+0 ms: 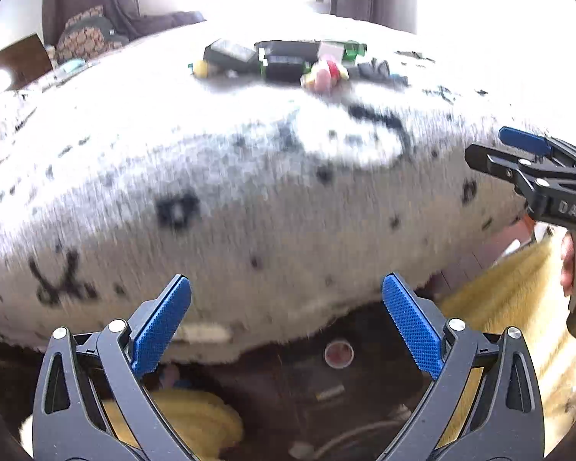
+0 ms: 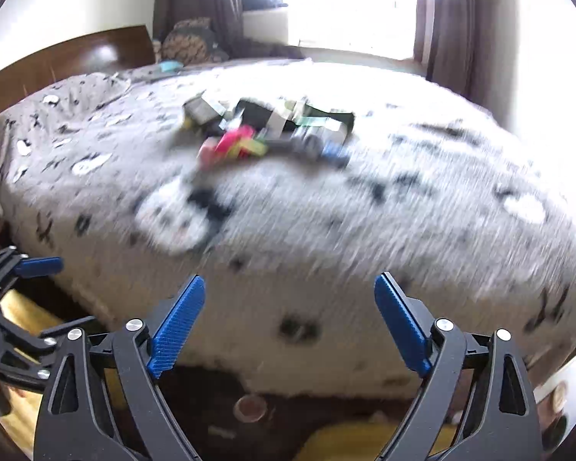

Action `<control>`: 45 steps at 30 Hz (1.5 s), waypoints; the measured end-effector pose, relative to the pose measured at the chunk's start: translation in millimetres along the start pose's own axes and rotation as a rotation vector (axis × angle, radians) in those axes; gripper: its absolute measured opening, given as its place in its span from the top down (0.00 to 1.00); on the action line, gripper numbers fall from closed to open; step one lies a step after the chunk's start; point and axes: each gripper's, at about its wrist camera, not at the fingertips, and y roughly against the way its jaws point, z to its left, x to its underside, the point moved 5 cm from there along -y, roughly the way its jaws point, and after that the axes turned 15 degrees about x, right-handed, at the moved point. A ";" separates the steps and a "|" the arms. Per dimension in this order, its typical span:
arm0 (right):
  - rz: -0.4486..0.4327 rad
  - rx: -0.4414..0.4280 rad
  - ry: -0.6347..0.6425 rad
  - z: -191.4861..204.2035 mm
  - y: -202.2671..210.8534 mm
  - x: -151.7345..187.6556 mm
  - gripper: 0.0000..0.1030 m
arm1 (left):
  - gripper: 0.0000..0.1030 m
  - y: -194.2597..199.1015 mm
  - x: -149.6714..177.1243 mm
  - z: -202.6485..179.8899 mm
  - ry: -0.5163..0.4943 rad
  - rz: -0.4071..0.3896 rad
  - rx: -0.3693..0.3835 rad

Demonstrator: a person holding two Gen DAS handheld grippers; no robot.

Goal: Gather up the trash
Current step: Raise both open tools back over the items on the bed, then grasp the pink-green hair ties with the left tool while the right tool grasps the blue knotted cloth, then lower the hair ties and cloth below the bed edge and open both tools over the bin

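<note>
A pile of trash lies in the middle of a bed: dark boxes, green packaging, and pink and yellow wrappers. It also shows in the right wrist view. My left gripper is open and empty, over the bed's near edge, well short of the pile. My right gripper is open and empty, also at the near edge. The right gripper shows in the left wrist view at the right. The left gripper shows in the right wrist view at the left. Both views are blurred.
The bed has a grey-white bedspread with black marks. A wooden headboard stands at the left, curtains and a bright window behind. Yellow fabric and a dark floor with a small round lid lie below the bed edge.
</note>
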 end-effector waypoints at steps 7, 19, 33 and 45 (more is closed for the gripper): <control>0.022 -0.002 -0.089 -9.6 -44.7 -41.1 0.12 | 0.08 -19.5 -57.3 10.8 0.012 -0.081 -0.010; 0.105 -0.004 -0.049 8.9 -122.8 -86.0 0.21 | 0.18 -70.9 -127.4 6.2 0.013 -0.074 0.053; 0.119 -0.048 0.007 11.9 -134.1 -95.2 0.74 | 0.71 -107.3 -158.2 -0.7 -0.019 -0.017 0.110; 0.012 -0.100 -0.049 3.2 -57.4 -66.8 0.75 | 0.71 -48.1 -112.7 -6.6 -0.050 -0.062 0.069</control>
